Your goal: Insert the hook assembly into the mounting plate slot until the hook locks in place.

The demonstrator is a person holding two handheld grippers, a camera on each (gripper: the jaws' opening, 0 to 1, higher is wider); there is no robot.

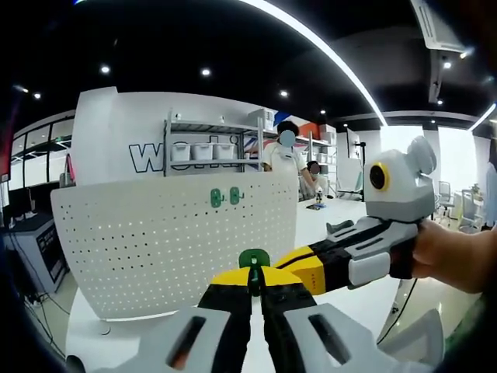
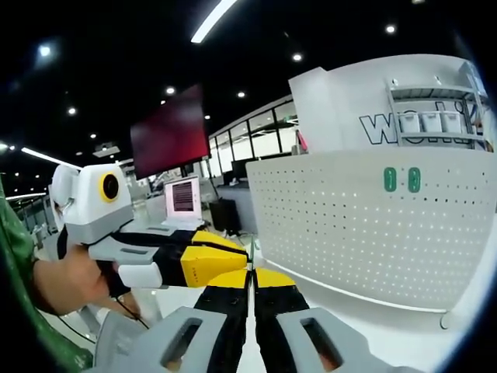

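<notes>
In the left gripper view, the left gripper (image 1: 255, 289) is pointing at a white perforated mounting plate (image 1: 155, 241) that is standing upright on a white table (image 1: 365, 311). Its two yellow-tipped jaws are clenched on a green hook (image 1: 253, 263), whose rounded top is protruding just above the jaw tips, in front of the lower part of the plate. Two further green hooks (image 1: 225, 197) are sitting side by side near the top edge of the plate, already seated in its holes. The right gripper (image 1: 307, 268) is coming in from the right of this view, held by a person's hand (image 1: 450, 252); its yellow tip is lying just beside the left gripper's jaw tips, close to the held hook, and whether it is touching the hook cannot be told. In the right gripper view, the right gripper's own jaws (image 2: 250, 284) are closed together with nothing visible between them, and the left gripper (image 2: 206, 264) is entering from the left, its yellow tip just beside them. The plate (image 2: 373, 233) is filling the right of this view, with the two mounted hooks (image 2: 401, 179) near its top. Behind the plate, a shelf with white bins (image 1: 202, 148) and two people are standing; a laptop (image 2: 182, 198) is sitting on a desk at the rear.
</notes>
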